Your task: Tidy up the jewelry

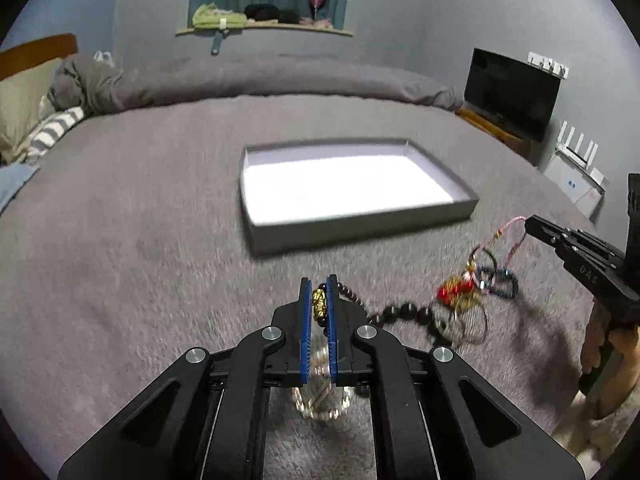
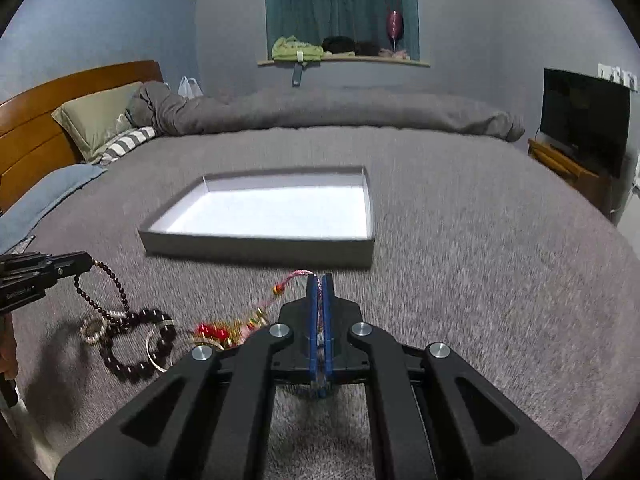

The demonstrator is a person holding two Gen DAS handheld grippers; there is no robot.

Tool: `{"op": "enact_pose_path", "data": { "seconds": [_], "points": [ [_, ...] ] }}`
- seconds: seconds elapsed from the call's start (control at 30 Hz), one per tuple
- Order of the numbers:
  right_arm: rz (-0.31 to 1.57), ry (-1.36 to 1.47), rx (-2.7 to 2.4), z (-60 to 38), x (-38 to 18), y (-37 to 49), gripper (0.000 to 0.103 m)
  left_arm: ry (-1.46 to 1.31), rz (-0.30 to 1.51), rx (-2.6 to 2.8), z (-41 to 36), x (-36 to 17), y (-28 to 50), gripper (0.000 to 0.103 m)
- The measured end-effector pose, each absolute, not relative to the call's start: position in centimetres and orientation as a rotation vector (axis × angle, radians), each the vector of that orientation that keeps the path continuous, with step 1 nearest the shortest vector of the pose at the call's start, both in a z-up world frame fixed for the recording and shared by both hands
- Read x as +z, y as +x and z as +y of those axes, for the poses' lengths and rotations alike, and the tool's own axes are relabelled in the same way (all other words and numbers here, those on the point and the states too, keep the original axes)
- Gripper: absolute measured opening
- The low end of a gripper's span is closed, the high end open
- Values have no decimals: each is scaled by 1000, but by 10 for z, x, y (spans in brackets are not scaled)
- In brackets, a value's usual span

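Left gripper [image 1: 319, 300] is pinched tight on the dark bead bracelet [image 1: 404, 314], and I can see its gold charm [image 1: 319, 304] squeezed right between the blue pads [image 1: 306, 320]. The rest of the strand trails off to the right, down onto the grey bedspread [image 1: 140, 220]. In the right wrist view the same strand hangs from the left fingertips in a loop and meets a second bracelet of bigger dark beads [image 2: 136, 344] lying on the cover.

Right gripper [image 2: 319, 284] is clamped on the pink cord [image 2: 298, 276]; the cord runs between its blue pads [image 2: 312, 312] and arcs out to the left. From the left camera I see that cord rising to the right gripper's tips, with red and gold charms [image 1: 454, 292], a blue ring piece [image 1: 498, 280] and thin gold bangles [image 1: 472, 320] hanging or tangled below it. It's all blurred, so I can't tell which pieces are off the bed.

The two clusters sit just beside each other, possibly snagged together; I can't say for sure.

The open grey box [image 1: 360, 224] with its white inside sits on the bed, beyond both grippers, nothing in it that I can make out.
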State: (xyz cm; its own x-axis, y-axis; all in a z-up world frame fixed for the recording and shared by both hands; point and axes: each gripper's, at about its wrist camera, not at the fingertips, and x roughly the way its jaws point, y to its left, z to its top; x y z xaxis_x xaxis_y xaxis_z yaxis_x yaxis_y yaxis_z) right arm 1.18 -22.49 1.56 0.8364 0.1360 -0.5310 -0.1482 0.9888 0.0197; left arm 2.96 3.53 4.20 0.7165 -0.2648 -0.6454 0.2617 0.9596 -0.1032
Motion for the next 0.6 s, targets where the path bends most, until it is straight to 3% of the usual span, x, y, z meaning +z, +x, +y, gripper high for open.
{"op": "enact_pose_path", "data": {
  "seconds": [0.4, 0.6],
  "points": [
    [500, -35, 158, -219, 60, 40, 0, -12, 618, -277, 31, 82, 74, 7],
    [593, -17, 191, -229, 44, 48, 0, -2, 633, -286, 21, 76, 97, 7]
  ]
}}
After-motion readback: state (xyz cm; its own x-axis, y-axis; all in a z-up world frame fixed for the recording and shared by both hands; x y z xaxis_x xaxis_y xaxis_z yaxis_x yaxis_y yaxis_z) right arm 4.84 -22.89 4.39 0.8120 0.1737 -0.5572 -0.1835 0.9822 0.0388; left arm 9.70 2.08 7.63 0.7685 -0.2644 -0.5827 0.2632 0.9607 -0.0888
